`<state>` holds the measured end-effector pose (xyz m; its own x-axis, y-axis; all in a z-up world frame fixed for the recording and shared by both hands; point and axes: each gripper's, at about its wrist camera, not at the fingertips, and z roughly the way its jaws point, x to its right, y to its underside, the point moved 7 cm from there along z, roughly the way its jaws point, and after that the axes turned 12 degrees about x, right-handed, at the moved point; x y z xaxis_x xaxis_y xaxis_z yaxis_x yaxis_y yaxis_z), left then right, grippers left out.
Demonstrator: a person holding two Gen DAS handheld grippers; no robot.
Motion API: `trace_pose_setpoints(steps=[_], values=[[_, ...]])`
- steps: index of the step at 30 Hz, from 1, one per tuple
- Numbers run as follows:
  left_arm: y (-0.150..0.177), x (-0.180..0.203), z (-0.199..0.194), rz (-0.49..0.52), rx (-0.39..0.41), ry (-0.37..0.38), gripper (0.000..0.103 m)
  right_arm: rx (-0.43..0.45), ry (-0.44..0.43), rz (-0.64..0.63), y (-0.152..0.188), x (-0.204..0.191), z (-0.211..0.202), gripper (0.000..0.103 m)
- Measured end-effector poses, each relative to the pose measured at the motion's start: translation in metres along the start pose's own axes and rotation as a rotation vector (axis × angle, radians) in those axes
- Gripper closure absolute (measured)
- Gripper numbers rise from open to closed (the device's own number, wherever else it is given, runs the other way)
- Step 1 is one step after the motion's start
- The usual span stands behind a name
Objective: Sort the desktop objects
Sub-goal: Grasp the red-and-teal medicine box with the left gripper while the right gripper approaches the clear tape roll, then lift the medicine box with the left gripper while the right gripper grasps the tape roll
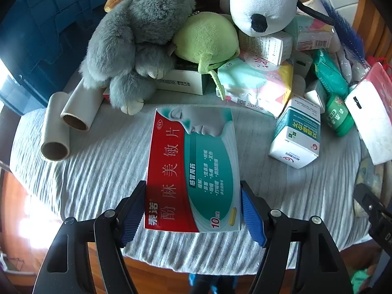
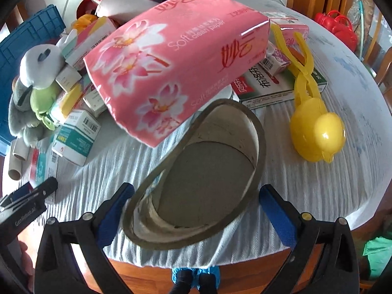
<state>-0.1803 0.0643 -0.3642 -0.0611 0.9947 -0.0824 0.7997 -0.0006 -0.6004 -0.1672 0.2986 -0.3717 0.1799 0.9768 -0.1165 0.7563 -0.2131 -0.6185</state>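
Left tool (image 1: 193,205) grips glossy flat medicine box (image 1: 193,171); right tool (image 2: 193,210) spread wide.

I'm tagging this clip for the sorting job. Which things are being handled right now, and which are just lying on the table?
In hand:
- red and teal medicine box, clamped in the left tool
- grey round fabric bin, between the right tool's open fingers

Lying about:
- pink tissue pack, propped on the pile
- yellow plastic duck clamp
- grey plush toy
- cardboard tubes
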Motion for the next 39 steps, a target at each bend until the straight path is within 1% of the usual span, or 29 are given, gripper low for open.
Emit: trace_pose_setpoints(steps=[2,6,9,12,20,23,24,25,27,30,32,39], values=[[0.002,0.002,-0.003,0.005,-0.001,0.008,0.031,0.006,-0.005,-0.002,-0.002,0.000,0.000,0.000],[0.004,0.006,-0.016,0.019,0.012,0.020,0.031,0.007,-0.009,-0.034,-0.002,0.002,-0.004,0.011],[0.002,0.008,-0.029,0.017,0.024,0.033,0.031,0.001,-0.014,-0.056,0.001,0.004,-0.012,0.015],[0.000,0.010,-0.040,0.012,0.034,0.046,0.031,0.004,-0.036,-0.075,0.005,0.004,-0.019,0.017],[-0.017,0.008,-0.071,0.001,0.085,0.051,0.031,0.058,-0.101,-0.110,-0.019,0.002,-0.044,0.021],[-0.020,0.004,-0.079,-0.005,0.096,0.048,0.031,0.074,-0.114,-0.121,-0.028,0.008,-0.054,0.022],[-0.022,0.001,-0.072,-0.007,0.099,0.048,0.031,0.074,-0.121,-0.127,-0.032,0.011,-0.054,0.023],[-0.023,-0.002,-0.065,-0.008,0.101,0.048,0.031,0.075,-0.123,-0.130,-0.027,0.003,-0.057,0.023],[-0.027,-0.004,-0.073,-0.007,0.112,0.045,0.031,0.083,-0.128,-0.138,-0.030,-0.007,-0.058,0.024],[-0.038,0.009,-0.063,-0.007,0.121,0.040,0.031,0.082,-0.140,-0.149,-0.027,-0.014,-0.059,0.024],[-0.038,0.007,-0.050,-0.007,0.116,0.038,0.031,0.095,-0.141,-0.166,-0.029,-0.016,-0.057,0.024],[-0.032,0.010,-0.043,-0.004,0.099,0.039,0.031,0.117,-0.113,-0.218,-0.039,-0.021,-0.047,0.022]])
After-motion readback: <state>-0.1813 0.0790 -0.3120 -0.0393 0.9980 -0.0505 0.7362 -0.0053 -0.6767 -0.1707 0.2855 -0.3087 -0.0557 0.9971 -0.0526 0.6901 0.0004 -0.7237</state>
